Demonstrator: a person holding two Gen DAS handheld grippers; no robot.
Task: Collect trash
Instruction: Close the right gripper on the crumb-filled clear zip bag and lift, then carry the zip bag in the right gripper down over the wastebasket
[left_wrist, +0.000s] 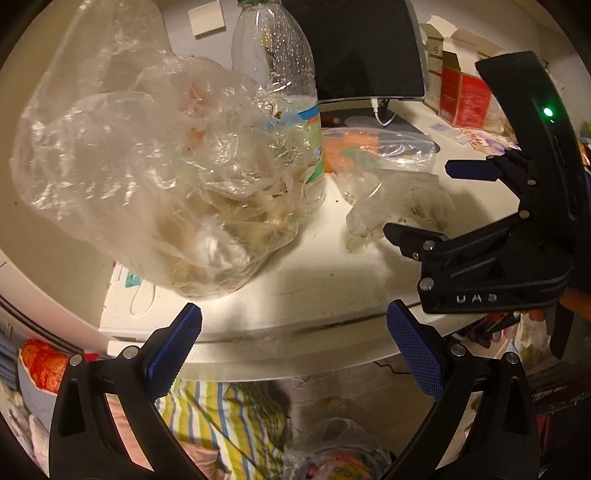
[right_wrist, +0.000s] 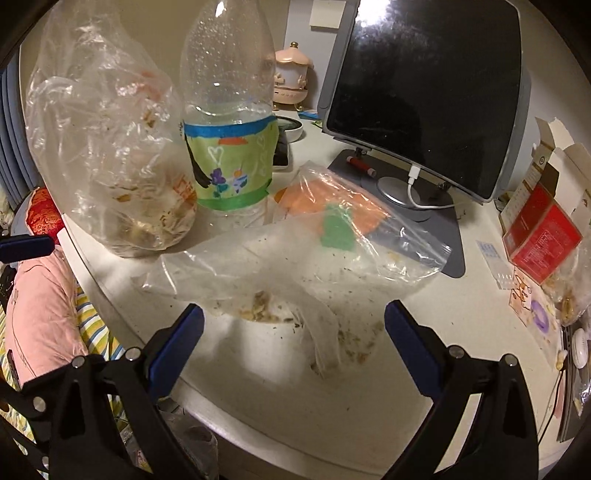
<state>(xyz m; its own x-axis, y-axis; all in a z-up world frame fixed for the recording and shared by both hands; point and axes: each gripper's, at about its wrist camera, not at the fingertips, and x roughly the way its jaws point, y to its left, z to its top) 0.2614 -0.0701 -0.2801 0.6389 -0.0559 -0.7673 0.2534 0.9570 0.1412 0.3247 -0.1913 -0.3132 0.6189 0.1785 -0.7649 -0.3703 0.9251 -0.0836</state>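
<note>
A crumpled clear plastic bag (left_wrist: 147, 177) with food scraps stands on the white table (left_wrist: 314, 288), also in the right wrist view (right_wrist: 110, 155). A clear bottle (left_wrist: 288, 110) with a green label stands behind it (right_wrist: 229, 129). A dirty flat plastic bag (right_wrist: 295, 266) with crumbs lies just beyond my right gripper (right_wrist: 293, 332), which is open and empty. It also shows in the left wrist view (left_wrist: 391, 199). My left gripper (left_wrist: 293, 339) is open and empty at the table's front edge, below the crumpled bag. My right gripper also appears in the left view (left_wrist: 436, 199).
A tablet on a stand (right_wrist: 424, 92) with a white cable is at the back. A red box (right_wrist: 539, 236) and open cartons sit at right. A zip bag with orange and green items (right_wrist: 332, 210) lies mid-table. Striped bedding (left_wrist: 221, 417) and a bag of trash (left_wrist: 332, 454) lie below the table.
</note>
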